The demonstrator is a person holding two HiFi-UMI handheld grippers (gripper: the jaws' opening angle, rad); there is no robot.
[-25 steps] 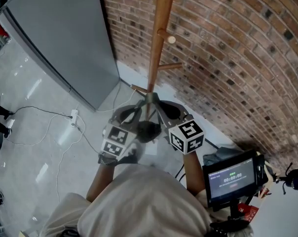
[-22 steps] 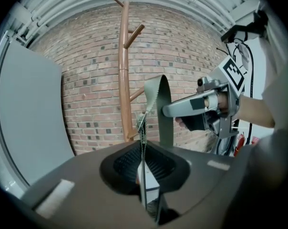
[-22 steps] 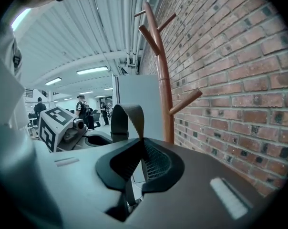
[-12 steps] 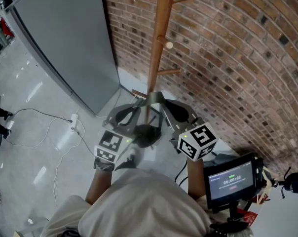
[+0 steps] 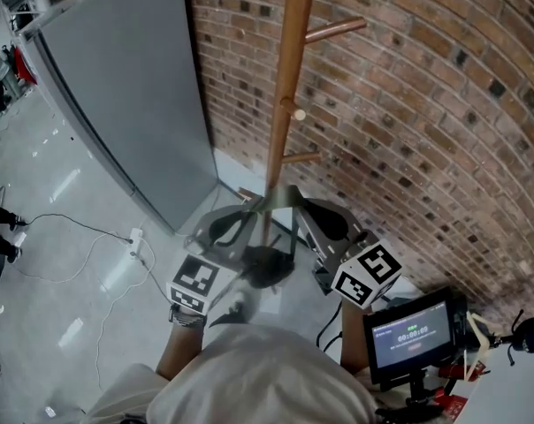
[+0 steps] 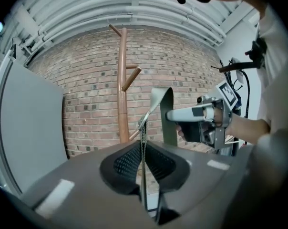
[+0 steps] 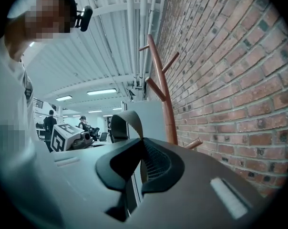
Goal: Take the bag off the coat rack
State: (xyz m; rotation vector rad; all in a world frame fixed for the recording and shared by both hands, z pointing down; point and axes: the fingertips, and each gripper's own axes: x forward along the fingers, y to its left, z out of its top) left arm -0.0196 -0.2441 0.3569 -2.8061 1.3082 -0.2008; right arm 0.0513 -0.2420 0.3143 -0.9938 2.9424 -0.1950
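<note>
A wooden coat rack (image 5: 289,78) stands against the brick wall (image 5: 426,104), with short pegs (image 5: 336,30) up its pole. In front of the pole, a grey bag strap (image 5: 280,197) is stretched up between both grippers. Below them hangs the dark bag (image 5: 265,263). My left gripper (image 5: 249,210) is shut on the strap's thin chain-like part (image 6: 143,128). My right gripper (image 5: 298,208) is shut on the flat grey strap (image 7: 127,123). In the left gripper view the strap loops (image 6: 160,104) over toward the right gripper (image 6: 201,118), with the rack (image 6: 122,85) behind.
A tall grey panel (image 5: 117,87) stands left of the rack. On the floor at left lie a power strip (image 5: 134,235) and its cable. A small monitor on a stand (image 5: 413,329) is at lower right. People sit far off (image 7: 82,123).
Both grippers have risen together with the strap still pinched, and the bag has come up with them in front of the pole.
</note>
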